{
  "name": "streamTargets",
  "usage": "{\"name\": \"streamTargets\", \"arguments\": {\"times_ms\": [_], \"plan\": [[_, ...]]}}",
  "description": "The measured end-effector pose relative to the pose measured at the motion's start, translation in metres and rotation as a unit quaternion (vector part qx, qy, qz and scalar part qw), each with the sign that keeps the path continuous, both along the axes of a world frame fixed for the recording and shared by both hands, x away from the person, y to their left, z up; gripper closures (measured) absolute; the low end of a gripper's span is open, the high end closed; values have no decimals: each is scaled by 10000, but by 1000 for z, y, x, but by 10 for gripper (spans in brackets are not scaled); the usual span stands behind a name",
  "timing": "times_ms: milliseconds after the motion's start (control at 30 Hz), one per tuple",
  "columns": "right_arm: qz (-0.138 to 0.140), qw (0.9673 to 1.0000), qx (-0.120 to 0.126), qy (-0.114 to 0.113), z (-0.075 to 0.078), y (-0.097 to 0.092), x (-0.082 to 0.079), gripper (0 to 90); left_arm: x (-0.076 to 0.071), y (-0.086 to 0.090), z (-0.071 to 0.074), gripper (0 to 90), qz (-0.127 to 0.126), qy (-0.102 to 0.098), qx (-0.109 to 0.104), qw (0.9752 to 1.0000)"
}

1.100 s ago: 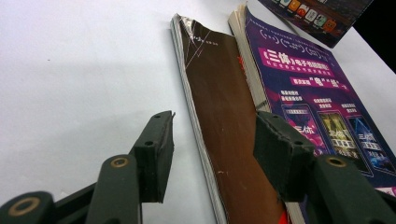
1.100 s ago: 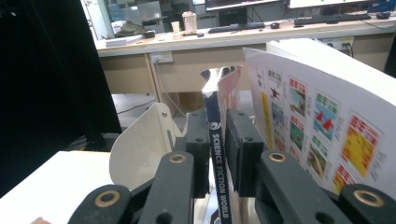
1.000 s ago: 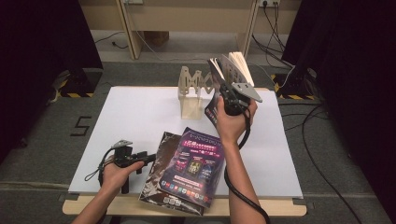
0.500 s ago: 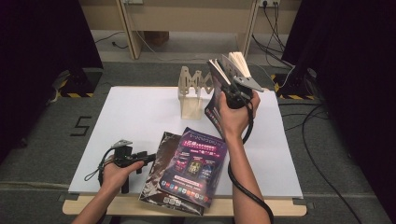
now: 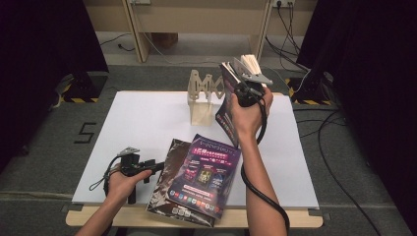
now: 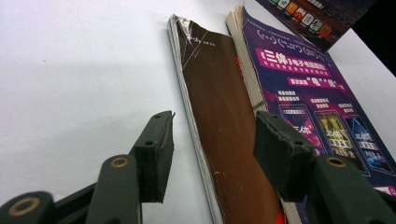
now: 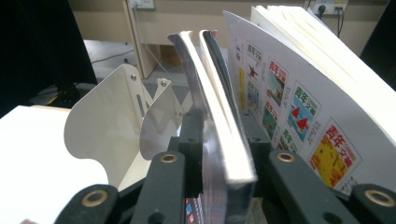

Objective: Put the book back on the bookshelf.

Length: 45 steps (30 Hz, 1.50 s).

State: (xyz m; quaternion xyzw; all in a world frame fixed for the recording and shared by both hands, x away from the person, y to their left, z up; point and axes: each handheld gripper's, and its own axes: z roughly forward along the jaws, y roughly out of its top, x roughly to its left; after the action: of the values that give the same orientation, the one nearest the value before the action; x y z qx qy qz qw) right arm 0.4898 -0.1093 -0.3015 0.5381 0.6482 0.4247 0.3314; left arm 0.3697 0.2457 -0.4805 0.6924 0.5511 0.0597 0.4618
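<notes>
High view: your right hand-held gripper (image 5: 244,84) holds a magazine (image 5: 227,105) clamped upright above the counter (image 5: 142,123), beside the wooden rack (image 5: 204,96); its jaws have just been closing on it, long axis tilted from counter toward camera. The right gripper view adds the rack's white dividers (image 7: 114,128) and a magazine with colourful squares (image 7: 299,112) alongside. Your left hand-held gripper (image 6: 212,149) rests with jaws apart, straddling the edge of the brown magazine (image 6: 224,121) under the purple one (image 6: 308,102).
</notes>
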Motion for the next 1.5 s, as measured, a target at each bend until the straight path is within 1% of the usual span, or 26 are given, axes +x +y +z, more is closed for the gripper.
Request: {"name": "streamTargets", "arguments": {"times_ms": [67, 133, 200, 300, 500, 600, 633, 767, 967, 1033, 1133, 1200, 1300, 1400, 1500], "plan": [[7, 10000, 8, 62, 1, 0, 2, 794, 0, 0, 0, 470, 6, 6, -4, 10000], [28, 9999, -36, 123, 2, 0, 3, 826, 0, 0, 1, 470, 9, -3, -14, 10000], [6, 9998, -125, 137, 3, 2, 3, 840, 0, 0, 1, 470, 15, -8, -17, 10000], [30, 9999, -40, 107, 4, 3, 2, 843, 0, 0, 1, 470, 15, -2, -10, 10000], [94, 9998, 128, -115, 8, 6, -4, 846, 1, 0, 1, 471, 18, -11, 1, 10000], [118, 9995, 184, -226, 8, 9, -5, 846, 1, 1, 1, 471, 16, -5, -12, 10000], [110, 9993, 236, -275, 8, 11, -5, 846, 1, 1, 1, 471, 16, -10, -9, 10000], [48, 9988, 199, -440, 9, 16, -4, 846, 1, 3, 1, 471, 41, -6, -31, 10000], [-22, 9975, 256, -658, 10, 21, 1, 846, 1, 3, 1, 472, 37, -13, -35, 10000], [-27, 9970, 222, -740, 11, 22, 3, 846, 1, 3, 1, 472, 21, 0, -32, 10000], [-54, 9965, 260, -799, 10, 25, 8, 845, 1, 3, 1, 472, 19, -14, -31, 10000], [-63, 9965, 258, -793, 8, 26, 11, 845, 1, 4, 1, 472, 27, -23, -23, 10000], [-79, 9966, 273, -776, 3, 27, 15, 845, 1, 4, 1, 473, 56, -5, -21, 10000], [-98, 9964, 229, -812, -3, 28, 18, 845, 1, 4, 0, 473, 50, -10, -28, 10000], [-141, 9966, 240, -779, -9, 27, 22, 845, 1, 4, 1, 473, 51, -8, -14, 10000]]}}
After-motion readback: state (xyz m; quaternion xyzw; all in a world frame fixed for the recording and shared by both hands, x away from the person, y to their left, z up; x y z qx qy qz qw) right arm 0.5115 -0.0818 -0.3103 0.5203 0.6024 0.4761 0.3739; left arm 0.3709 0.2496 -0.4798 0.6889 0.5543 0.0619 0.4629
